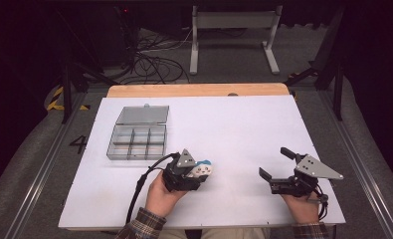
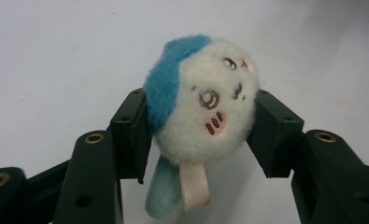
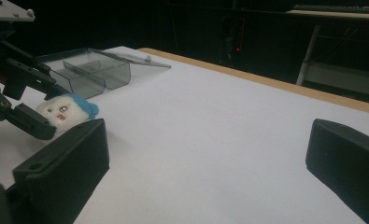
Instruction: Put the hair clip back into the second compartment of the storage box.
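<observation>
Between the two black jaws of the left gripper [image 2: 202,126]: one small plush toy [image 2: 203,100], white face, blue cap, a pale ribbon loop and a blue tag hanging below. Jaws clamped on the toy from both sides; pads pressed into the fur at mid-body.

Position of toy: held just above the white table [image 1: 234,129], near the person's edge, left of centre.

Risk 1, slip. The body is round and soft, and the pads bite fur rather than a firm core. A quick swing or a slackened squeeze could, in my judgement, let it roll out and drop to the table.

Risk 2, snag. The dangling ribbon and tag hang lower than the toy. If it is carried to the clear compartment box [image 1: 137,142], these could catch on a divider or the rim and drag the light box along.

Risk 3, poor fit. Box sits well apart, farther back and to the left, lid [image 1: 143,114] open and lying back. Compartments look small beside the toy; pressed in off-centre, it may perch on a divider instead of seating.

Right gripper [image 1: 276,169]: jaws apart, nothing between them, resting low at the right of the table, well clear of toy and box. No hold on the box, so nothing steadies it if nudged.
</observation>
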Demonstrator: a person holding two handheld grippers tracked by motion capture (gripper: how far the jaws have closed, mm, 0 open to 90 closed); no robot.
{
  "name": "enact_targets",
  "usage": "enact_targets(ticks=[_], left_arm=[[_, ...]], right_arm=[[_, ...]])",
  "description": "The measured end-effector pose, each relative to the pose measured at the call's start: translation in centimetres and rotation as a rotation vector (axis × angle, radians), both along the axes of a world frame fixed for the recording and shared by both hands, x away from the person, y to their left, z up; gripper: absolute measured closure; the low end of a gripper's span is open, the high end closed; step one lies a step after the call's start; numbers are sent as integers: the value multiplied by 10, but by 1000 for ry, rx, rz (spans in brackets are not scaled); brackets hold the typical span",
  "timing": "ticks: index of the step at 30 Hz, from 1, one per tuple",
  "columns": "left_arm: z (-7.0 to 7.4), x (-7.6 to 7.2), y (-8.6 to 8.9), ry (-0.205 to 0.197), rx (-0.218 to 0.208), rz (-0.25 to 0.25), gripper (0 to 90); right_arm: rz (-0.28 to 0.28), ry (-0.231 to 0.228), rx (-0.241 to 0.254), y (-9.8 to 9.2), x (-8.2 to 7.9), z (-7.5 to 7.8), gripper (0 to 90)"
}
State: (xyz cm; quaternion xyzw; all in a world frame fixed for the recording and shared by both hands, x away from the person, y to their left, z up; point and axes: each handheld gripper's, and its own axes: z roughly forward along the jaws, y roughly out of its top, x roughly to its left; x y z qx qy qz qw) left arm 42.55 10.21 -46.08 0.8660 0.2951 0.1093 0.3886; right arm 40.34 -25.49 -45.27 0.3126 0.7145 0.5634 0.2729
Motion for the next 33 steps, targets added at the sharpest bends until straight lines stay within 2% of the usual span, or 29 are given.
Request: enact_targets(ticks=[20, 30, 31, 33], left_arm=[[17, 4, 31, -37, -33, 82, 454], [28, 6, 51, -80, -18, 132, 454], [29, 6, 53, -70, -30, 138, 454], [31, 6, 58, -82, -29, 150, 454]], right_arm=[[-1, 5, -1, 0, 0, -1, 3], [1, 2, -2, 1, 0, -1, 3], [1, 2, -2, 1, 0, -1, 3], [0, 2, -3, 1, 0, -1, 3]])
